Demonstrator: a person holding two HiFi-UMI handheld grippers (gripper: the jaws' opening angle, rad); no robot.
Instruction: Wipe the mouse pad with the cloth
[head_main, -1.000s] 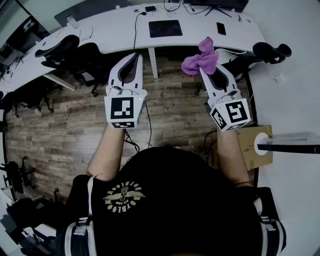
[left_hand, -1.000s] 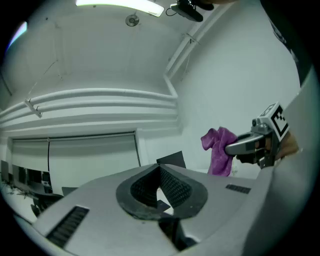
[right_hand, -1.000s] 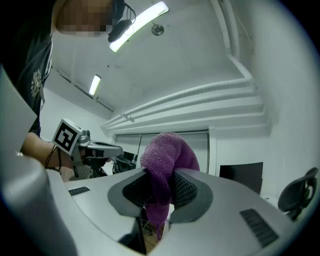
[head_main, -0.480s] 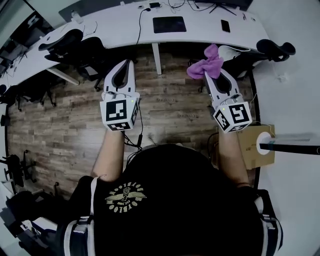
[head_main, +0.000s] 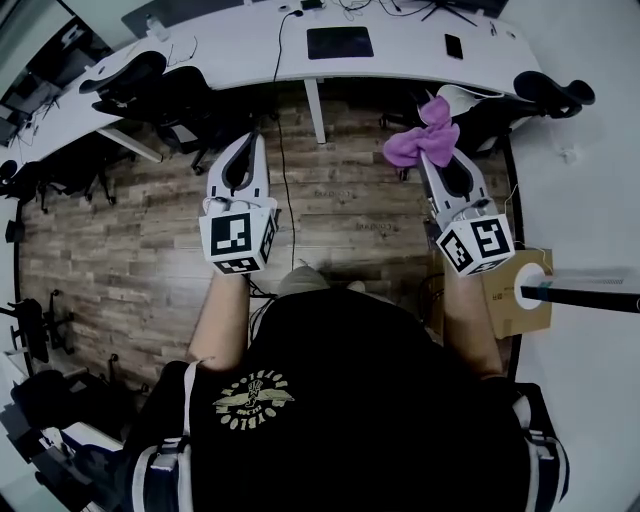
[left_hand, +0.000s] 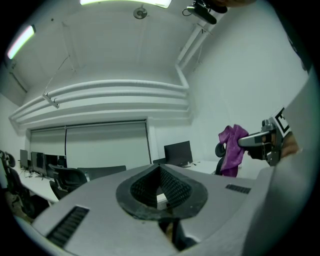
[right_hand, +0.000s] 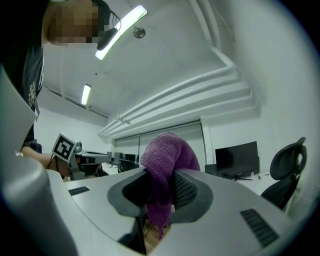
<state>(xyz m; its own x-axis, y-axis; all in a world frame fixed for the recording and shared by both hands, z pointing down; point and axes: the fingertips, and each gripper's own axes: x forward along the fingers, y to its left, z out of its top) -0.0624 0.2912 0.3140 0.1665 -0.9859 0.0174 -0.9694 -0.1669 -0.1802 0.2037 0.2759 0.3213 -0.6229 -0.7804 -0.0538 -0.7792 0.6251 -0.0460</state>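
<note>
Holds the purple cloth (head_main: 422, 138) pinched between the closed jaws of the right claw (head_main: 436, 152), bunched above the tips and trailing below them, seemingly to have a loose wad ready for wiping. Holds the left claw (head_main: 245, 142) shut on nothing, level alongside, probably just to stay clear. Stands well back from the dark mouse pad (head_main: 340, 42), which lies flat and untouched on the long curved white counter (head_main: 230, 55). Elsewhere: wood-plank floor (head_main: 130, 250), black office chairs (head_main: 130, 85), a monitor (right_hand: 236, 159) on a farther desk, strip lights (right_hand: 122, 31) overhead.
</note>
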